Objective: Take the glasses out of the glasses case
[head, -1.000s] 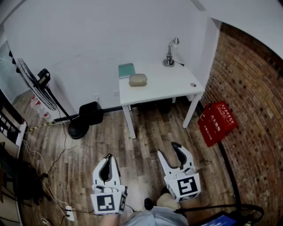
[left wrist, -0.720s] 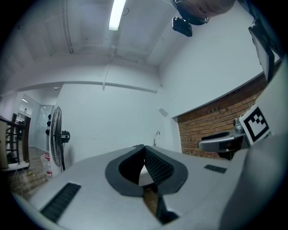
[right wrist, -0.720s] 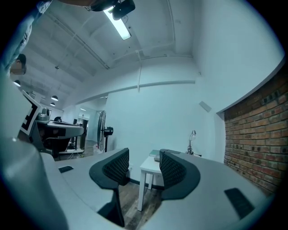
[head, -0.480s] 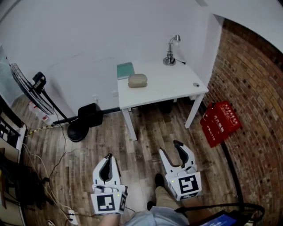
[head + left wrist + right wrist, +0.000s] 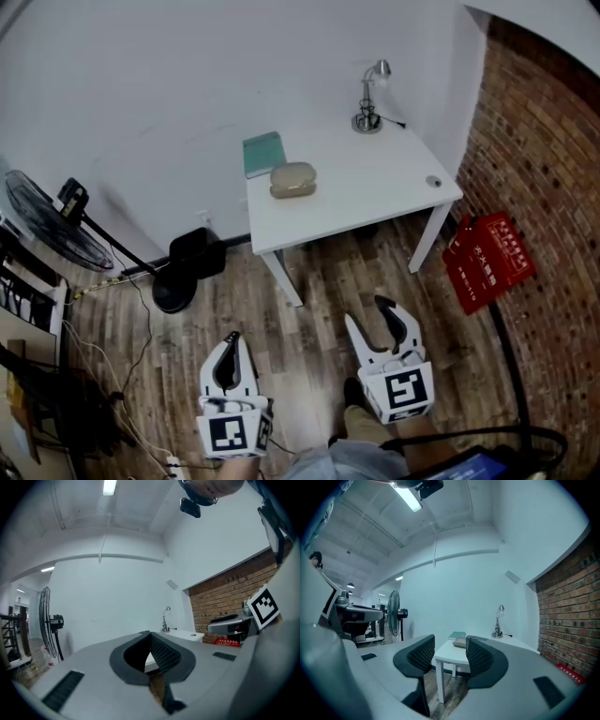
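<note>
The beige glasses case (image 5: pixel 293 180) lies closed on the white table (image 5: pixel 375 187), far ahead of both grippers; I cannot see any glasses. In the right gripper view the glasses case (image 5: pixel 461 642) shows on the table's near corner, between the jaws but far off. My left gripper (image 5: pixel 231 336) hangs over the wooden floor with its jaws together and nothing in them. My right gripper (image 5: pixel 367 313) is beside it, open and empty. In their own views the left gripper (image 5: pixel 149 637) has its pads touching, and the right gripper (image 5: pixel 450 652) shows a wide gap.
A teal book (image 5: pixel 263 154) lies next to the case and a small desk lamp (image 5: pixel 367 98) stands at the table's back. A red crate (image 5: pixel 489 261) sits by the brick wall on the right. A standing fan (image 5: pixel 47 216), a black bag (image 5: pixel 197 253) and cables are on the left.
The table has come nearer and lower in the head view as I step toward it. Both grippers keep their pose, left shut and right open.
</note>
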A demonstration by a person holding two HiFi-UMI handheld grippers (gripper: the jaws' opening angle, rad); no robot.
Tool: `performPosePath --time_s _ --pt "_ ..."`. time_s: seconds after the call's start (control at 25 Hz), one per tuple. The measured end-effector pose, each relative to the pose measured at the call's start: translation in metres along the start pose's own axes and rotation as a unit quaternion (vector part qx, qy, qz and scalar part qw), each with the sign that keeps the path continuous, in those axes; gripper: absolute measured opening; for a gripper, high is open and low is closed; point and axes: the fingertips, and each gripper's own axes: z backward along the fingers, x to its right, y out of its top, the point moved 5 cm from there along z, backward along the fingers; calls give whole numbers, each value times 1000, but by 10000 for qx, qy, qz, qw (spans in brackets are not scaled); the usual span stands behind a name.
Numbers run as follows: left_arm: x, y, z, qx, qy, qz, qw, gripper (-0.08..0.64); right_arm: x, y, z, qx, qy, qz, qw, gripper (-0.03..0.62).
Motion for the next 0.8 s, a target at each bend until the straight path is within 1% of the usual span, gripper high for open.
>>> performPosePath --time_s 0.2,0.4,0.56,0.68,0.8 --pt "11 12 -56 -9 -20 -100 9999 6 33 1 -41 18 57 -128 9999 222" --pt "8 24 -99 92 19 -177 9998 6 57 6 -80 112 91 -127 9998 219" --pt "10 32 -122 166 91 -218 9996 6 74 12 -102 204 122 -99 9997 215" --pt "15 37 -134 221 116 -172 9995 6 88 15 -113 253 117 -128 9995 212" --pt "6 39 -142 210 212 -139 9995 6 93 18 -126 259 130 -151 9995 210"
